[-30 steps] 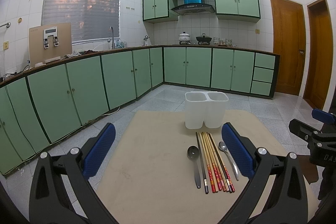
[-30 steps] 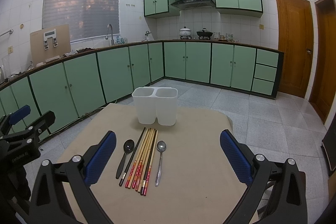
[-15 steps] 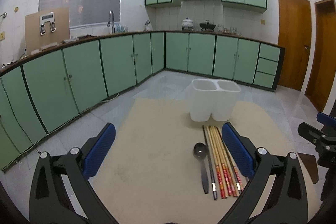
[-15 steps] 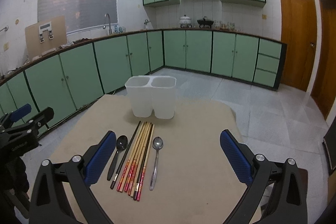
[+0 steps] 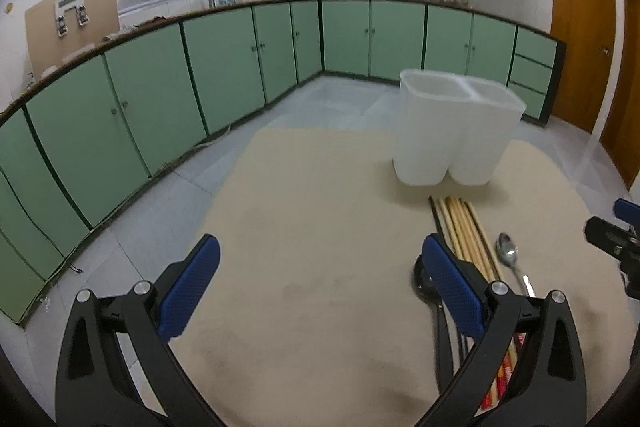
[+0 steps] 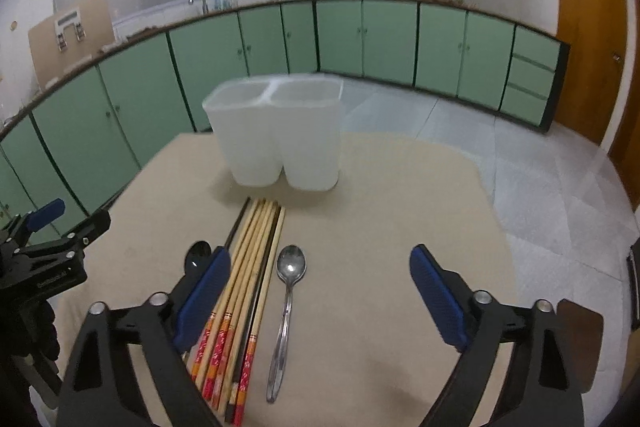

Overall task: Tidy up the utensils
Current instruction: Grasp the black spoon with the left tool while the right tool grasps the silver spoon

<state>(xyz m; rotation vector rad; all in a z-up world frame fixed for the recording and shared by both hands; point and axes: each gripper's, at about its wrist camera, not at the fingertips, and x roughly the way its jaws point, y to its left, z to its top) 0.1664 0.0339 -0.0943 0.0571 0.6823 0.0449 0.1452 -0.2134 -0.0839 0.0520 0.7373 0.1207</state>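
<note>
A white two-compartment holder (image 5: 452, 131) (image 6: 280, 135) stands upright at the far side of the beige table (image 5: 312, 195). In front of it lie several chopsticks (image 5: 464, 227) (image 6: 248, 275), side by side, with a silver spoon (image 5: 508, 255) (image 6: 290, 267) to their right and a black spoon (image 5: 418, 275) (image 6: 198, 255) to their left. My left gripper (image 5: 320, 251) is open over bare table, its right finger covering the black spoon's handle. My right gripper (image 6: 322, 259) hovers above the utensils, its jaws closing; the silver spoon and the chopsticks lie below the gap, untouched.
Green floor cabinets (image 5: 140, 99) curve round the left and back of the room. Grey tiled floor (image 6: 540, 163) and wooden doors (image 6: 588, 39) lie to the right. The table's rounded edge (image 6: 500, 211) drops off on the right, and a brown seat (image 6: 580, 331) shows below it.
Both grippers have come forward and down toward the table, so the holder and utensils look larger and nearer. The right gripper's fingers stand slightly closer together than before.
</note>
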